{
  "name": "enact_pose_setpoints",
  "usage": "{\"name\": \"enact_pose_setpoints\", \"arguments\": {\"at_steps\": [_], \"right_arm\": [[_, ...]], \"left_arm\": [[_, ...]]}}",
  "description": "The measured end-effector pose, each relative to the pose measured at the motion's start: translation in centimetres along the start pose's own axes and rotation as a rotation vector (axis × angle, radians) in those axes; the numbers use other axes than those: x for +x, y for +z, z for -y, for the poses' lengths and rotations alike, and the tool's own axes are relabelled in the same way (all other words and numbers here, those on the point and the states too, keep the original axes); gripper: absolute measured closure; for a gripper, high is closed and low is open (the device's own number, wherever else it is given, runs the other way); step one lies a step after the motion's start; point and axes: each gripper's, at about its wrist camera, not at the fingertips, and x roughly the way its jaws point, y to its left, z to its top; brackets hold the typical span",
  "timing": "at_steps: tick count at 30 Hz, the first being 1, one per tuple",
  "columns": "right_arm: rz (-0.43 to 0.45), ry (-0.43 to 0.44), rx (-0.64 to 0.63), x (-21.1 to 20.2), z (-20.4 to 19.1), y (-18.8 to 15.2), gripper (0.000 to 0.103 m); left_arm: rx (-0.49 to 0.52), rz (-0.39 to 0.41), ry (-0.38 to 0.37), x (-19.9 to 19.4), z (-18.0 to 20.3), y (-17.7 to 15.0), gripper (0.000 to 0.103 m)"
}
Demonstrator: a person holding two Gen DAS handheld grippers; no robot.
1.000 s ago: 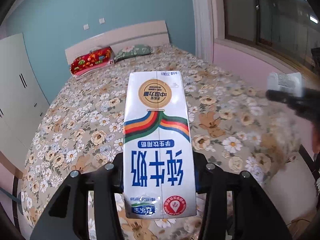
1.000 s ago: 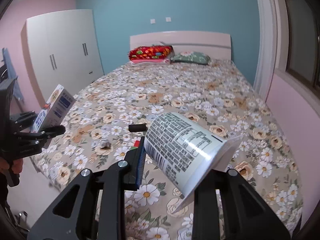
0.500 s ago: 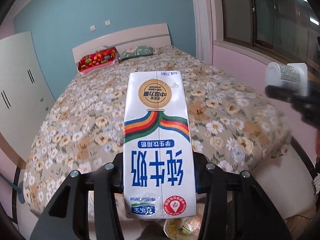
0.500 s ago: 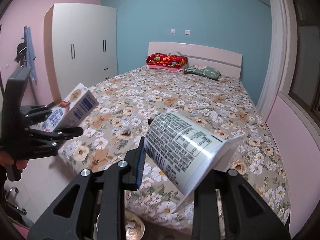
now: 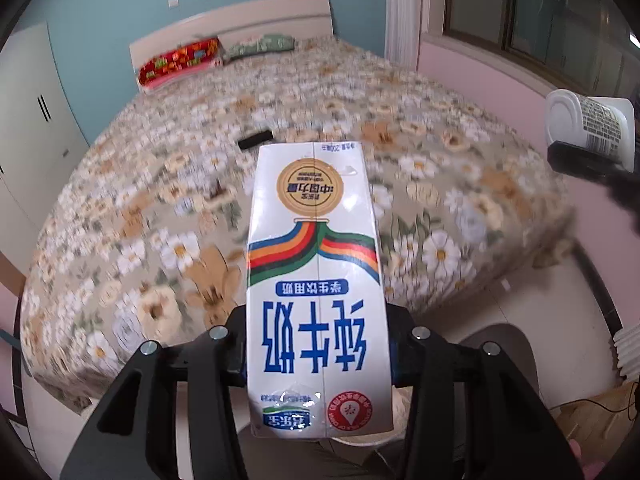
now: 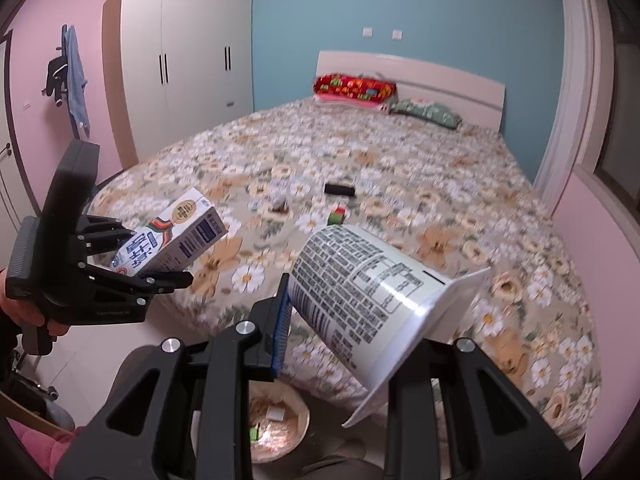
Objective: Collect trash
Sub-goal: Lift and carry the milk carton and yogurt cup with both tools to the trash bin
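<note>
My left gripper (image 5: 318,344) is shut on a white milk carton (image 5: 316,280) with blue print and a rainbow stripe, held lengthwise off the foot of the bed. The right wrist view shows the same carton (image 6: 172,240) at the left, in the left gripper (image 6: 160,268). My right gripper (image 6: 352,336) is shut on a white cup (image 6: 360,292) with black print, tilted with its mouth to the lower right. That cup (image 5: 588,128) shows at the right edge of the left wrist view. A round trash basket (image 6: 298,424) with scraps in it stands on the floor below the right gripper.
The floral bed (image 6: 400,160) fills the middle. On it lie a black item (image 6: 340,189), a small red-green item (image 6: 337,215) and a brown crumpled scrap (image 6: 279,205). A white wardrobe (image 6: 188,60) stands at the left and a window wall at the right.
Both grippers have drawn back from over the bed past its foot and sunk lower, each still holding its item. The basket on the floor has come into view.
</note>
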Motion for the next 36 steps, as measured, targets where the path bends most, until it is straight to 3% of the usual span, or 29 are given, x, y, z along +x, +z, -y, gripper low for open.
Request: {"name": "enact_pose_setpoints", "arguments": {"at_steps": [36], "right_arm": [[-0.592, 0.210, 0.115, 22.5, -5.9, -22.1, 0.076]], "left_arm": [[-0.084, -0.498, -0.160, 19.2, 2.5, -16.5, 0.055]]}}
